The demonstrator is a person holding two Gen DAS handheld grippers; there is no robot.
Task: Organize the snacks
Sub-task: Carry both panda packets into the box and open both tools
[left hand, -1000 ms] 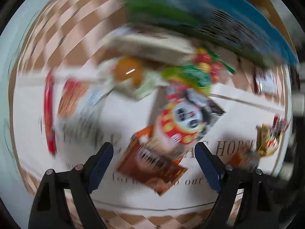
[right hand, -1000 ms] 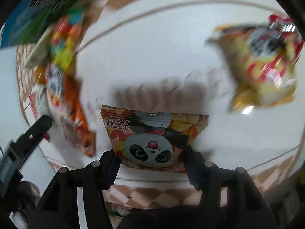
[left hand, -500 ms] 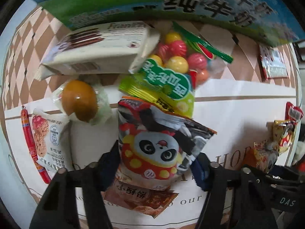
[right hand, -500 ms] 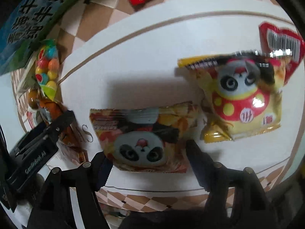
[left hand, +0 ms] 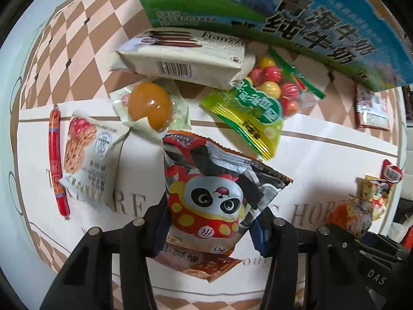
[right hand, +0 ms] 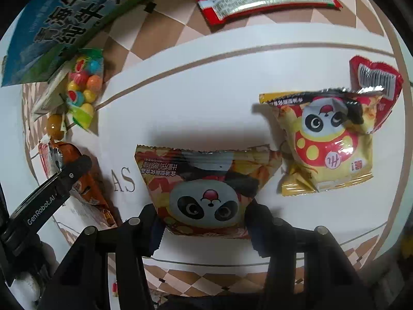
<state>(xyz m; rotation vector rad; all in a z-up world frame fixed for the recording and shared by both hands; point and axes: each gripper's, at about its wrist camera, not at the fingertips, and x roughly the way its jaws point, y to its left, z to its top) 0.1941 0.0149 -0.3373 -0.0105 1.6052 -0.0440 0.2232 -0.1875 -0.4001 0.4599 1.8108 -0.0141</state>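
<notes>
Two grippers closing on two panda snack bags at once

The left gripper (left hand: pixel 210 226) is narrowing around the red panda bag (left hand: pixel 214 196), which is sitting squarely between its fingers, long axis running forward; the right gripper (right hand: pixel 204 226) is narrowing on the orange panda bag (right hand: pixel 206 193), lying crosswise between its fingers, the yellow panda bag (right hand: pixel 327 149) ahead to their right.
</notes>
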